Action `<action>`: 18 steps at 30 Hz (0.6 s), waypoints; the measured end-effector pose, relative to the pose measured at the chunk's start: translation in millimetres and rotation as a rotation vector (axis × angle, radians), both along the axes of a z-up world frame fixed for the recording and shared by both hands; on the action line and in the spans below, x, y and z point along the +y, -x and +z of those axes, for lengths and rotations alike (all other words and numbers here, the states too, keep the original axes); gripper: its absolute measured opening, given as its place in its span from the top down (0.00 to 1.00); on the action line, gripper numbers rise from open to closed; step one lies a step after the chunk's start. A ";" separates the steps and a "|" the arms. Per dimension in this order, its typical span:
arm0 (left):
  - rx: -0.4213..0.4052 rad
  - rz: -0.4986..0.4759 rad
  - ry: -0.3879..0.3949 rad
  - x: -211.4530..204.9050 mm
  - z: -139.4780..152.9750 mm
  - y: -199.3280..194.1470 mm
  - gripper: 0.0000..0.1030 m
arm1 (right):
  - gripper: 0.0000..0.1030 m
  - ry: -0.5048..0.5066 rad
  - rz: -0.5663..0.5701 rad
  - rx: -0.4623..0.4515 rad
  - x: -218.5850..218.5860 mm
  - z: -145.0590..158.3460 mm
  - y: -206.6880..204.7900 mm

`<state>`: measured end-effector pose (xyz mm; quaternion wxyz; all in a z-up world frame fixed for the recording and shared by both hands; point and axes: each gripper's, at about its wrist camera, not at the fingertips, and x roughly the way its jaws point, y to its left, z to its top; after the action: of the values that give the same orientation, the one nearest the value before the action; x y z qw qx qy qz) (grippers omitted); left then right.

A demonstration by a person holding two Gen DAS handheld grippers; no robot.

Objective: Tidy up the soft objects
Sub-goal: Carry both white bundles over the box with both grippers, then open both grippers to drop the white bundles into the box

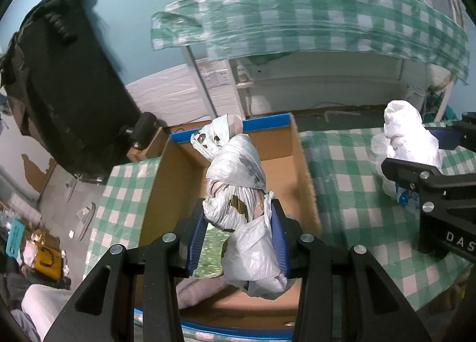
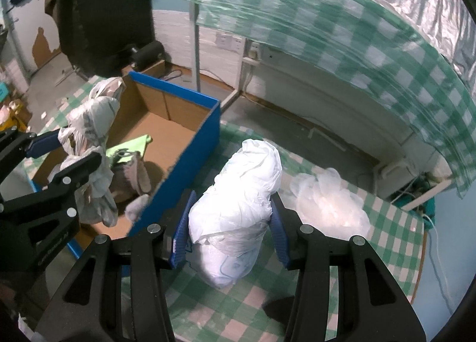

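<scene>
While the green-and-white checked tablecloth [image 2: 342, 255] covers the whole work surface, the biggest thing standing on it is the open cardboard box [image 1: 293, 169] with blue outer walls and blue-taped rim, its brown inside showing in both views. At the bottom of the box lie a green cloth [image 2: 131, 145] and a grey-brown soft item [image 2: 131, 175], the two touching.

Above the box interior, the left gripper [image 1: 238, 241] has its fingers closed about halfway, blue pads [image 1: 196, 241] pressing both sides of a knotted bundle of bags [image 1: 235, 181]: white plastic with grey and brown printed patches, wound round its middle by another bag. Part of the bundle sticks up past the fingertips and part hangs below them, over the box floor.

Just right of the box, the right gripper [image 2: 230, 223] is closed to a similar width on a plain white bag bundle [image 2: 238, 193], which stands upright with its lower end on or just above the tablecloth. Beside it to the right, on the cloth, lies a loose heap of thin clear plastic [image 2: 330, 202].

Writing is scant: the white letters "DAS" show on the right gripper's black body in the left view; small white lettering on the left gripper's body in the right view is too blurred to read.
</scene>
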<state>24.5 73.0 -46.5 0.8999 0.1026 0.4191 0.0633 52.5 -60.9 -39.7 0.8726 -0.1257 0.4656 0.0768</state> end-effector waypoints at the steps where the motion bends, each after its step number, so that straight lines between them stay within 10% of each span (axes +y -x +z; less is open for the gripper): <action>1: 0.000 0.008 0.004 4.5 0.1 -0.2 0.60 | 0.54 -0.001 0.006 0.000 3.9 -0.1 -0.9; 18: 0.004 0.100 -0.009 55.4 -7.3 -7.3 0.60 | 0.54 -0.015 0.098 0.021 63.4 -10.8 -24.7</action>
<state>31.7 128.4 -53.9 0.8943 0.0856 0.4253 0.1098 77.3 2.4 -50.5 0.8638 -0.1411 0.4675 0.1241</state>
